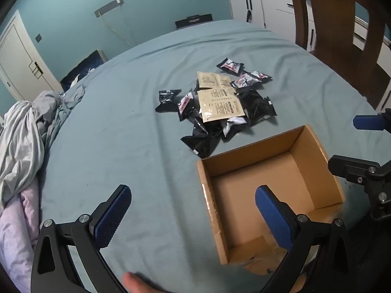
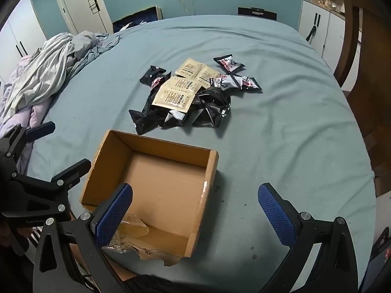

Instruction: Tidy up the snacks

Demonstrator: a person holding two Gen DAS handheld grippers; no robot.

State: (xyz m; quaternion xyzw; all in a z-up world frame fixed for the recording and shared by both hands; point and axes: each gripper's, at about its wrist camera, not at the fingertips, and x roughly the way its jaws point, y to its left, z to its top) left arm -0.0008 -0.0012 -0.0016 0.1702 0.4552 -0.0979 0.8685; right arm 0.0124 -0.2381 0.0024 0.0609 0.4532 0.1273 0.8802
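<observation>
A pile of snack packets (image 1: pixel 215 107) lies on the blue bed sheet (image 1: pixel 122 127): several black wrappers and two beige sachets (image 1: pixel 220 105). It also shows in the right wrist view (image 2: pixel 188 92). An open, empty cardboard box (image 1: pixel 268 195) sits just in front of the pile, also in the right wrist view (image 2: pixel 156 190). My left gripper (image 1: pixel 193 214) is open and empty, near the box's left wall. My right gripper (image 2: pixel 195 210) is open and empty, over the box's near right corner. Each gripper shows in the other's view, the right one (image 1: pixel 361 146) and the left one (image 2: pixel 48 151).
Crumpled grey and pink bedding (image 1: pixel 27 146) lies at the bed's left side. A wooden chair back (image 1: pixel 342 36) stands at the right. White cabinets (image 1: pixel 264 7) and a door (image 2: pixel 78 2) are along the far wall. Crumpled tape and torn flap (image 2: pixel 136 241) hang at the box's near edge.
</observation>
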